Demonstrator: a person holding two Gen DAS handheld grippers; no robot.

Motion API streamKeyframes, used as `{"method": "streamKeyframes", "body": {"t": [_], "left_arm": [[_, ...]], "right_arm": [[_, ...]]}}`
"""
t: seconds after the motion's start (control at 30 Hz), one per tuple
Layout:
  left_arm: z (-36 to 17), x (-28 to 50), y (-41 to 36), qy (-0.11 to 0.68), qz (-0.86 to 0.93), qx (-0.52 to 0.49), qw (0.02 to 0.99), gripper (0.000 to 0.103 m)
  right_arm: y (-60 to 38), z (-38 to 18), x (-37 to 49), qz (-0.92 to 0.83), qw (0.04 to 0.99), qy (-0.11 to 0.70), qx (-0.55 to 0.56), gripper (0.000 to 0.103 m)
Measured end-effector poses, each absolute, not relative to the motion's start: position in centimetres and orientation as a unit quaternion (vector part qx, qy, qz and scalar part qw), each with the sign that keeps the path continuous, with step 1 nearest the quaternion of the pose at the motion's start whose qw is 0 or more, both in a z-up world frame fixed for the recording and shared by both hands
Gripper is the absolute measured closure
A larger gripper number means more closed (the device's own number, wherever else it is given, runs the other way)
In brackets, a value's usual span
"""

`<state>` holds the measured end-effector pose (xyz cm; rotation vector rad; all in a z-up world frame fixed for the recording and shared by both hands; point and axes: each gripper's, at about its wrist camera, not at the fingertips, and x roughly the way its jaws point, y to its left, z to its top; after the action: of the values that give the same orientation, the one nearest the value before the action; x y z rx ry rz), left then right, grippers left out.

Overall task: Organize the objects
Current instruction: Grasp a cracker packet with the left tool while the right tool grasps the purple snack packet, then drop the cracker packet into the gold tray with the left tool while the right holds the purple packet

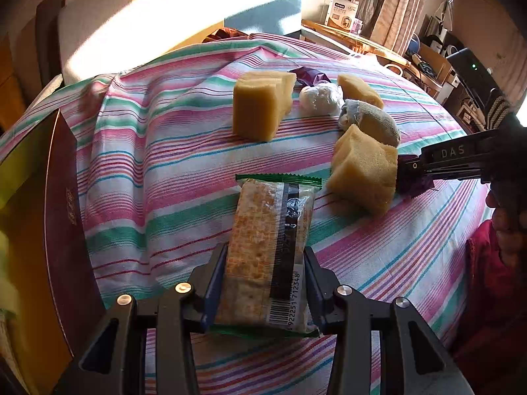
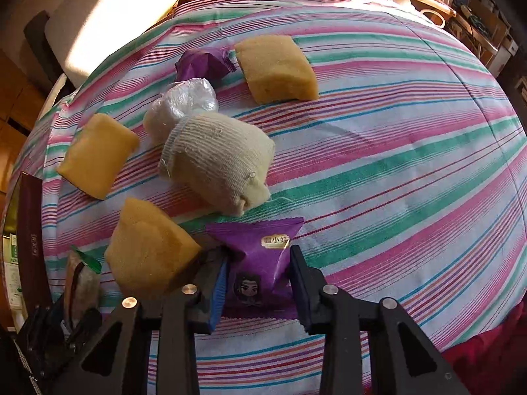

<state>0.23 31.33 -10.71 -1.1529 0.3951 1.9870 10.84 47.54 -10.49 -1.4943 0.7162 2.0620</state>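
The left gripper (image 1: 266, 283) was clamped on the cracker packet (image 1: 270, 250), its pads pressed against the packet's two long sides. The packet's long axis ran straight out along the fingers, the barcode end sitting back between the jaws and the green crimped end pointing away over the striped cloth (image 1: 164, 171).

Over on the other side, the right gripper (image 2: 258, 279) had its pads squeezed in on the purple snack packet (image 2: 260, 256); the wrapper was pinched narrow between them, with its serrated top edge fanning out beyond the fingertips. So both hands were loaded.

The crowding was the issue. The nearest sponge block (image 2: 148, 256) stood just beside the right gripper's left finger, close to touching it, and the rolled sock (image 2: 217, 164) lay just ahead of the purple packet's top edge. A plastic-wrapped white ball (image 2: 181, 105), two more sponges and a second purple wrapper (image 2: 201, 64) sat further back.

Open room lay to the right of the right gripper, where bare cloth ran all the way to the table's curve. For the left gripper, the clear stretch was ahead and to its left, toward the dark red box (image 1: 62, 197) at the table's edge. A straight lift looked the safest exit for the right hand, given the sponge at its side.
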Motion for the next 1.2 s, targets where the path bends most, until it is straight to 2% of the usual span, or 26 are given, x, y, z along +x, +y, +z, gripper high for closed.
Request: {"method": "streamKeyframes", "body": {"t": [0.37,0.77,0.97,1.2], "left_arm": [[-10.4,0.8,30.8,0.155,0.791,-0.447,0.388,0.061],[-4.9,2.5,26.3,0.093,0.802,-0.422,0.413,0.062],[-2.6,-0.3,21.0,0.041,0.821,-0.429,0.375,0.062],[-2.3,-8.1,13.1,-0.007,0.852,-0.448,0.271,0.062]], "right_arm": [[47.5,-11.0,10.7,0.765,0.241,0.233,-0.550,0.067],[46.7,-11.0,10.9,0.776,0.244,0.184,-0.552,0.067],[46.7,-11.0,11.2,0.777,0.246,0.176,-0.552,0.067],[46.7,-10.9,11.6,0.777,0.249,0.169,-0.553,0.067]]}}
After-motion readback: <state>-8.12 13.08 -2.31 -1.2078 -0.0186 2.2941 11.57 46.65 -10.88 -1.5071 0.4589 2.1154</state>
